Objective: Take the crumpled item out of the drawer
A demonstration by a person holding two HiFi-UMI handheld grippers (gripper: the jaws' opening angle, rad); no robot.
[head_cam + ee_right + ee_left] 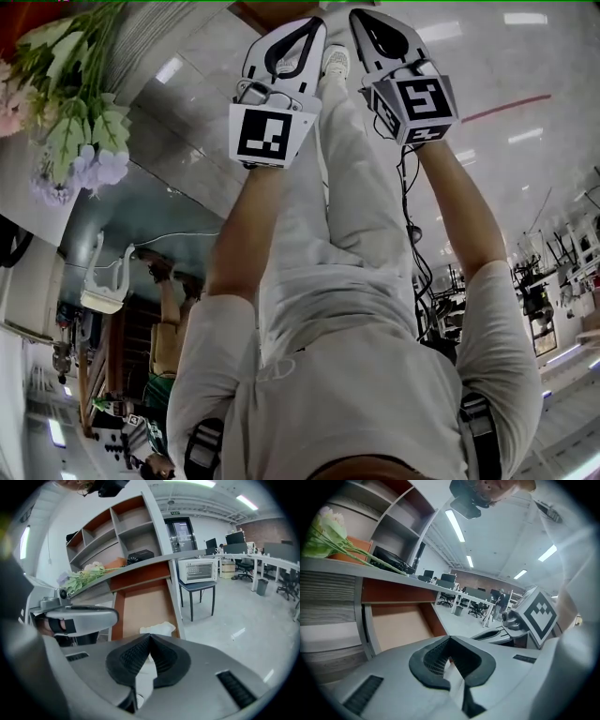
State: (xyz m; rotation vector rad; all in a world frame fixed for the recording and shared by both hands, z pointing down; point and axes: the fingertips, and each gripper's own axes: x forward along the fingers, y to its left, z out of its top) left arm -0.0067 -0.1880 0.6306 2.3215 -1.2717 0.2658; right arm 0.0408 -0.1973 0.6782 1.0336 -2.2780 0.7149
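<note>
The drawer (145, 604) stands pulled out under the countertop, its brown bottom showing. A crumpled white item (158, 628) lies at its near right corner, just beyond my right gripper (150, 637). That gripper is shut with nothing between its pads. In the left gripper view the same drawer (401, 625) looks bare, and my left gripper (449, 640) also has its tips together, holding nothing. The head view shows both grippers side by side at the ends of the person's arms, left gripper (305, 26) and right gripper (363, 21), above a white shoe (335, 62).
Artificial flowers (84, 576) lie on the countertop above the drawer, with open shelves (117, 527) behind. A microwave (197, 570) sits on a small table to the drawer's right. Office desks and chairs (464, 602) stand farther back across the pale floor.
</note>
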